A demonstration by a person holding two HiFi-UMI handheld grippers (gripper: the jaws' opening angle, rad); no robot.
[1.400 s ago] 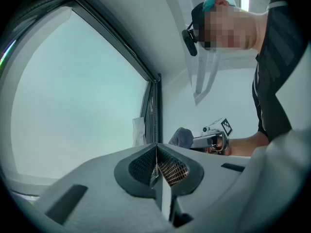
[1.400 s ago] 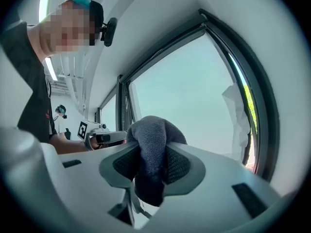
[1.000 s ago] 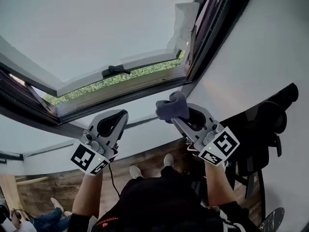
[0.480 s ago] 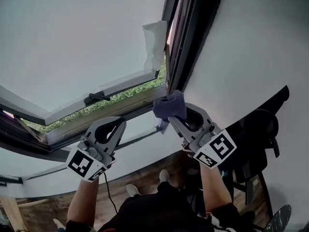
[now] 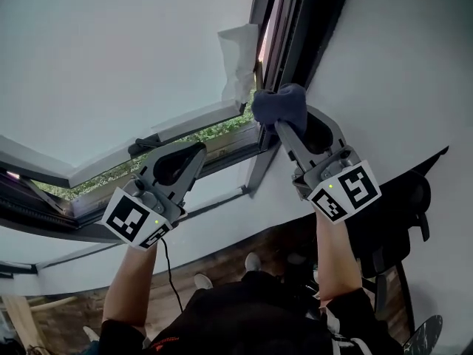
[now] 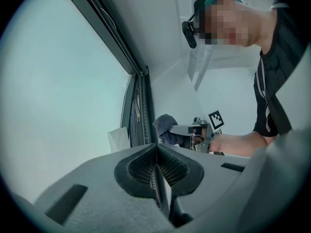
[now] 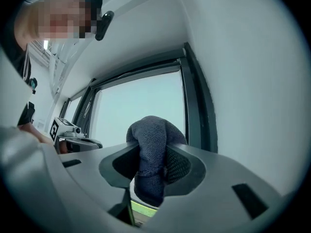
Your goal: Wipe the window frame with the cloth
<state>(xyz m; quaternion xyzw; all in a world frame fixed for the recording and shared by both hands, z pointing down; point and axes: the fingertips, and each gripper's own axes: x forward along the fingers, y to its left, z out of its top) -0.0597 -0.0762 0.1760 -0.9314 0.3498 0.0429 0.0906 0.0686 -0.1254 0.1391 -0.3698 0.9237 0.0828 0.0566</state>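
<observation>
My right gripper (image 5: 290, 122) is shut on a bunched dark blue-grey cloth (image 5: 279, 104), which bulges out past the jaws (image 7: 151, 155). The cloth sits up against the dark window frame (image 5: 299, 32) at its lower corner, where the upright bar meets the bottom rail. In the right gripper view the frame's dark upright (image 7: 198, 111) stands just behind the cloth. My left gripper (image 5: 194, 156) is shut with nothing between its jaws; it hovers by the bottom rail, left of the cloth. The left gripper view shows the cloth (image 6: 165, 127) and the frame (image 6: 140, 111) ahead.
The open window sash (image 5: 111, 58) tilts up to the left, with a black handle (image 5: 142, 146) on its lower edge. A white paper-like piece (image 5: 238, 59) hangs at the sash's corner. A white wall (image 5: 399, 72) is to the right, a dark chair (image 5: 395, 213) below right.
My right gripper has lifted the cloth up to the frame's lower corner. The left gripper has risen toward the bottom rail. The view has swung so the frame's upright is nearer the middle.
</observation>
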